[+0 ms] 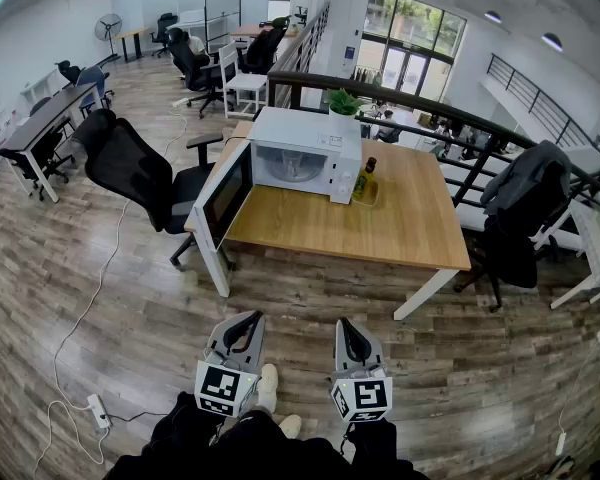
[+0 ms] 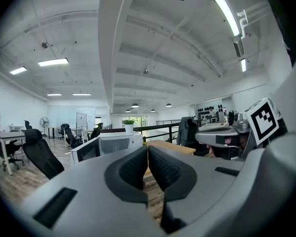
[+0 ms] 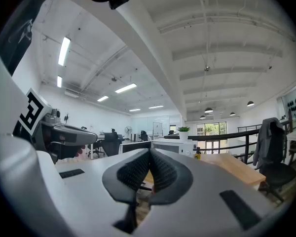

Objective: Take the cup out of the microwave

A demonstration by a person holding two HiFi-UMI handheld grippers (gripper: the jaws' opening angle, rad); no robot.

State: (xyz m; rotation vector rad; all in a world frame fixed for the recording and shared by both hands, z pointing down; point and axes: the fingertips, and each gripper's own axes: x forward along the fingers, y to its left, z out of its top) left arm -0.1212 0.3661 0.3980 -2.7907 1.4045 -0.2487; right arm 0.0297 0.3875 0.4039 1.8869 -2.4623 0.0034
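Head view: the left gripper (image 1: 246, 320) and right gripper (image 1: 350, 326) are held well short of the wooden table (image 1: 400, 230), each with its jaws closed on nothing. The cup cannot be made out and is presumed to be inside the white microwave (image 1: 315, 138). Its open door (image 1: 225, 203) juts past the table edge and could be struck on approach. A bottle (image 1: 366, 180) just beside the microwave could be toppled. An office chair (image 1: 130, 173) is parked near the door.
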